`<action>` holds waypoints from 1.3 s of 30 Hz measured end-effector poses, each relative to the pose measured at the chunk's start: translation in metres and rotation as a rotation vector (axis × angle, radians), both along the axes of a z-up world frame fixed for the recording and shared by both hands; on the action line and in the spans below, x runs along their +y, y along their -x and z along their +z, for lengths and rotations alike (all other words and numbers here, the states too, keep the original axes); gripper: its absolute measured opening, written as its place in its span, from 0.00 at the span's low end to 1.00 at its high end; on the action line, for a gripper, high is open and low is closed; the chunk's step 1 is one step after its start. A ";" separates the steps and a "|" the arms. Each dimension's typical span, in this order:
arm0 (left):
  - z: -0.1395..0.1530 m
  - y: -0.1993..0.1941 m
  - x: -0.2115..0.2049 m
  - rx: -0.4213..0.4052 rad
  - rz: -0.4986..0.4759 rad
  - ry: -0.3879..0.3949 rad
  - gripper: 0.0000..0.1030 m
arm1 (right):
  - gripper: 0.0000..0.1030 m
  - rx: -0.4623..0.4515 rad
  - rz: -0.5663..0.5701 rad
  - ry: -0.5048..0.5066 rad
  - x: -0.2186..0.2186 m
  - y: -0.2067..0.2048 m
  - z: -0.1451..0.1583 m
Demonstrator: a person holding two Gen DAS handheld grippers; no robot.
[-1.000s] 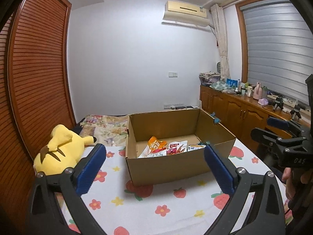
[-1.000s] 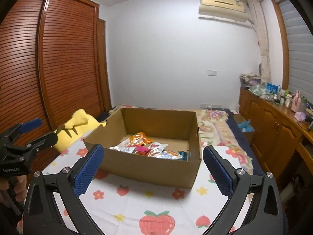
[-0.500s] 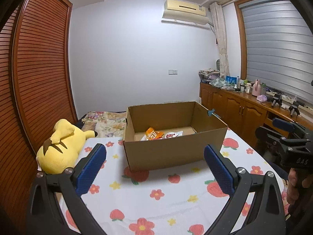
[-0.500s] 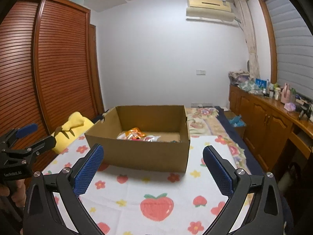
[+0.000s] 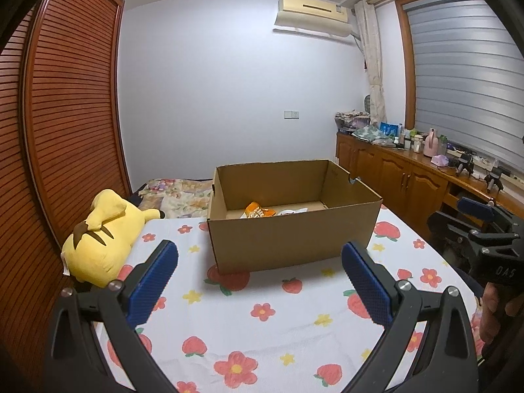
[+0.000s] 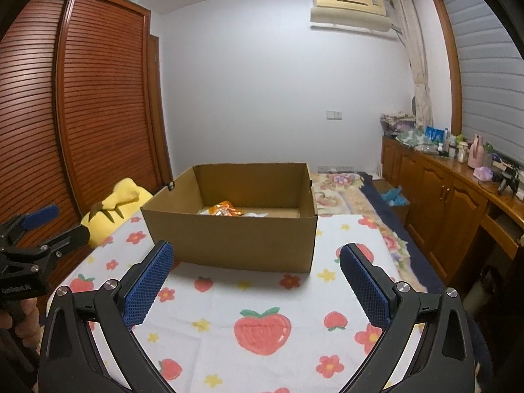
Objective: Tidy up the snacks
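An open cardboard box (image 5: 291, 239) stands on the flowered tablecloth (image 5: 262, 321); it also shows in the right wrist view (image 6: 232, 242). Inside it lie snack packets, an orange one (image 5: 257, 211) (image 6: 226, 210) topmost; the box wall hides most of them. My left gripper (image 5: 260, 281) is open and empty, held back from the box's near wall. My right gripper (image 6: 257, 281) is open and empty, also short of the box. Each gripper shows at the edge of the other's view: the right one (image 5: 481, 226), the left one (image 6: 39, 229).
A yellow plush toy (image 5: 101, 235) lies left of the box at the table edge. A slatted wooden wardrobe (image 5: 65, 131) stands on the left. A wooden sideboard (image 5: 409, 177) with bottles runs along the right. A floral bed (image 6: 344, 190) lies behind the table.
Both grippers have pulled back and dropped lower, so the box looks farther off and its near wall now hides most of the snacks. Both stay open and empty.
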State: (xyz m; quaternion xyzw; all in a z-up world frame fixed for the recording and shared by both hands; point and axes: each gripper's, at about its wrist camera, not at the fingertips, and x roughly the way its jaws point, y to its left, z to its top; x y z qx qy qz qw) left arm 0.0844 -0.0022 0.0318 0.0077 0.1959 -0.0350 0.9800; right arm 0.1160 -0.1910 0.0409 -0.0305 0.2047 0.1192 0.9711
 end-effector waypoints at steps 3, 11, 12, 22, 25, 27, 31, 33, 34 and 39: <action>-0.001 0.001 0.000 0.001 0.000 0.002 0.98 | 1.00 0.002 0.000 -0.005 0.000 0.000 0.000; 0.000 0.002 -0.001 -0.004 -0.001 -0.003 0.98 | 1.00 0.007 0.006 -0.010 0.002 0.003 0.000; 0.000 0.003 -0.002 -0.004 -0.001 -0.003 0.98 | 1.00 0.006 0.006 -0.010 0.001 0.003 0.000; 0.000 0.004 -0.003 -0.001 0.000 -0.004 0.98 | 1.00 0.006 0.006 -0.010 0.001 0.005 0.001; 0.000 0.004 -0.003 0.001 -0.001 -0.007 0.98 | 1.00 0.007 0.006 -0.010 0.001 0.005 0.001; 0.000 0.004 -0.003 0.000 0.000 -0.004 0.98 | 1.00 0.006 0.006 -0.008 0.001 0.006 0.002; -0.001 0.003 -0.002 0.000 0.004 0.002 0.98 | 1.00 0.006 0.006 -0.010 0.001 0.006 0.002; -0.002 0.002 -0.001 0.002 0.003 0.003 0.98 | 1.00 0.006 0.007 -0.010 0.001 0.005 0.002; -0.002 0.002 -0.001 0.003 0.003 0.003 0.98 | 1.00 0.006 0.007 -0.009 0.001 0.005 0.001; -0.002 0.003 0.000 0.001 0.005 0.000 0.98 | 1.00 0.005 0.007 -0.011 0.001 0.006 0.001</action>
